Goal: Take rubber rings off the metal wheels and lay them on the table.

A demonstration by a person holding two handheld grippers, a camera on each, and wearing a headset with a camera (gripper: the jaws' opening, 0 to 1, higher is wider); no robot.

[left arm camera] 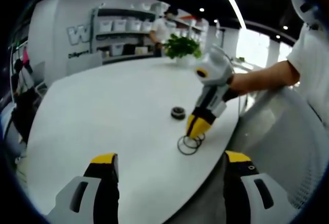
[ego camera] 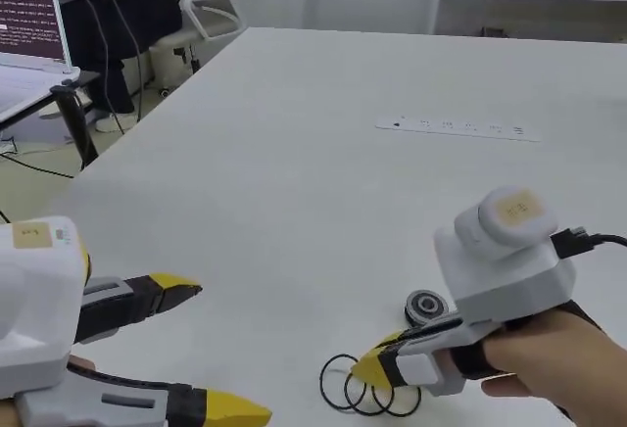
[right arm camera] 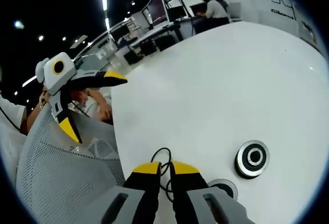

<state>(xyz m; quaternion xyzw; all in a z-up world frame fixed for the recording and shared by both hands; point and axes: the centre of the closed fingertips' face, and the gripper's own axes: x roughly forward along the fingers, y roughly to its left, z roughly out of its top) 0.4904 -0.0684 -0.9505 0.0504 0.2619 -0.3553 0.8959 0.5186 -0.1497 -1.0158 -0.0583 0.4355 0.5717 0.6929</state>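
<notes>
Rings first: rubber rings in a small black heap of round loops, flat on the white worktop, close to its near edge. No long side to them, just loops lying one over another.

Right tongs right on the heap, tips pointing down at it, pinched almost shut with a loop of ring between the tips. Looks like a grip on that loop, going by the right gripper view.

Left tongs spread wide, holding nothing, off to the left of the heap and well apart from it. Right tongs far nearer to the work.

Metal wheel just beside the right tongs, a little past the tips and to the right. Second wheel in the right gripper view, partly hidden behind that tong. Both dark with a shiny middle. Hard to tell whether either one has a ring on it.

Probably time to let the loop drop with the others, then swing a short way right to the nearest wheel. Nothing in between. Worth watching: soft rings may cling to the tips and lift along with them.

White power strip far up the worktop, well out of the way.
</notes>
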